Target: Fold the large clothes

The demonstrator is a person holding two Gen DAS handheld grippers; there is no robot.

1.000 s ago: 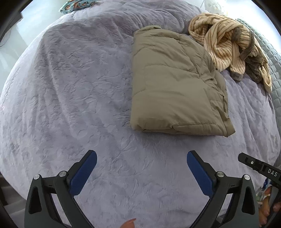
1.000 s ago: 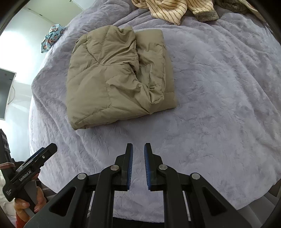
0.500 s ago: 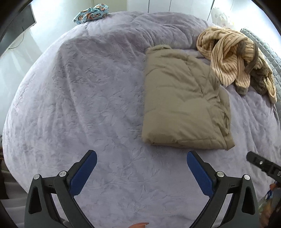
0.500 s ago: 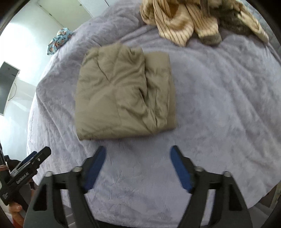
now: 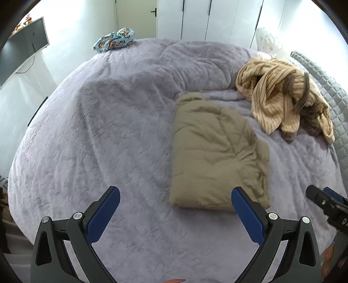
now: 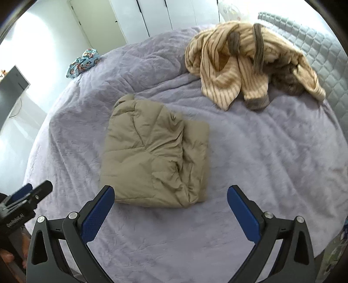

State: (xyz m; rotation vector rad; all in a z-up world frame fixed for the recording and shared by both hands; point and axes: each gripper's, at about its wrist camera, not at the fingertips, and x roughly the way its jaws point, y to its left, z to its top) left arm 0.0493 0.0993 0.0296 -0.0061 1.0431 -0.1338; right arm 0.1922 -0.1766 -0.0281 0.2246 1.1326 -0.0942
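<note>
A khaki puffer jacket [image 5: 215, 152] lies folded into a rectangle on the lavender bed cover [image 5: 108, 135]; it also shows in the right wrist view [image 6: 154, 156]. My left gripper [image 5: 175, 209] is open and empty, held above the bed's near edge, short of the jacket's near left corner. My right gripper [image 6: 170, 206] is open and empty, just short of the jacket's near edge. Each gripper's tip shows at the edge of the other's view.
A crumpled tan striped garment with grey trim [image 5: 282, 98] lies at the far right by the quilted grey headboard [image 5: 326, 91]. A blue patterned cloth [image 5: 114, 39] sits at the far edge. A monitor [image 5: 21, 50] stands left. White wardrobe doors [image 5: 206, 19] are behind.
My right gripper has opened from shut. Both grippers have pulled back and risen from the jacket, so more of the bed and room shows.
</note>
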